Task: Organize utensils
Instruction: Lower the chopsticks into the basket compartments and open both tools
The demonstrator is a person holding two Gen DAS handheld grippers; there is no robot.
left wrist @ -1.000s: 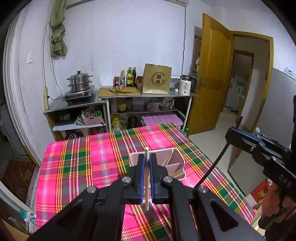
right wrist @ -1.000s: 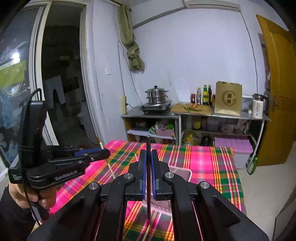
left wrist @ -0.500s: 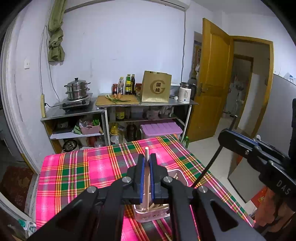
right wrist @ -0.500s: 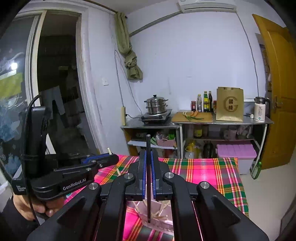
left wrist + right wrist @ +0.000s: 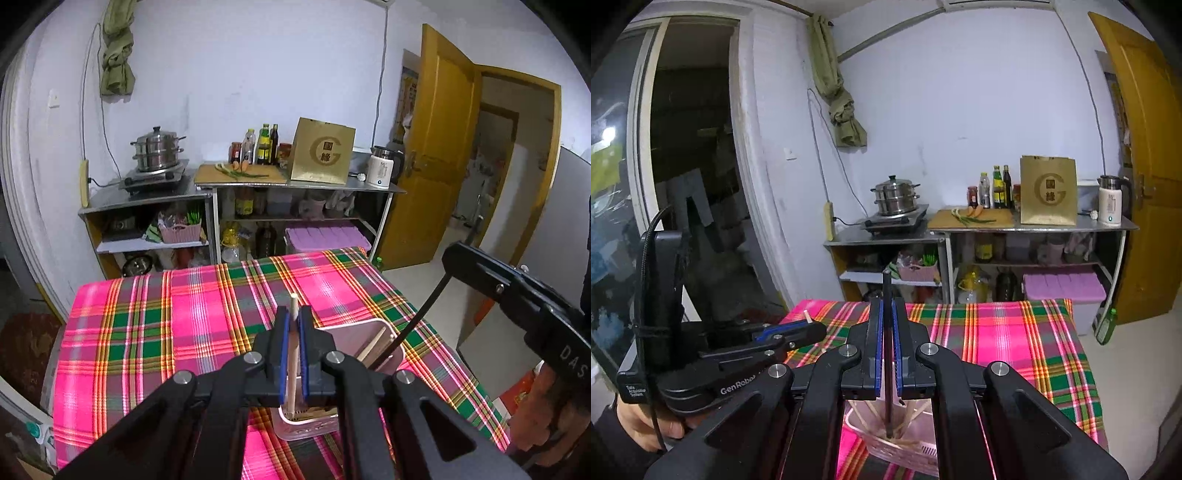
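Wooden chopstick (image 5: 292,354) is clamped upright in left hand-held gripper (image 5: 291,325), black chopstick (image 5: 887,354) in right hand-held gripper (image 5: 887,314); both tips are lowered into pink holder (image 5: 373,328) on tabletop (image 5: 147,332).

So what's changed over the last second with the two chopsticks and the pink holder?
Both grippers have come in over the pink holder, which now sits right under them. The left gripper has brought its wooden chopstick down so its tip is inside the holder; the right gripper has lowered its black chopstick in too. Nothing was let go: both stay clamped. The holder has not visibly moved on the cloth.
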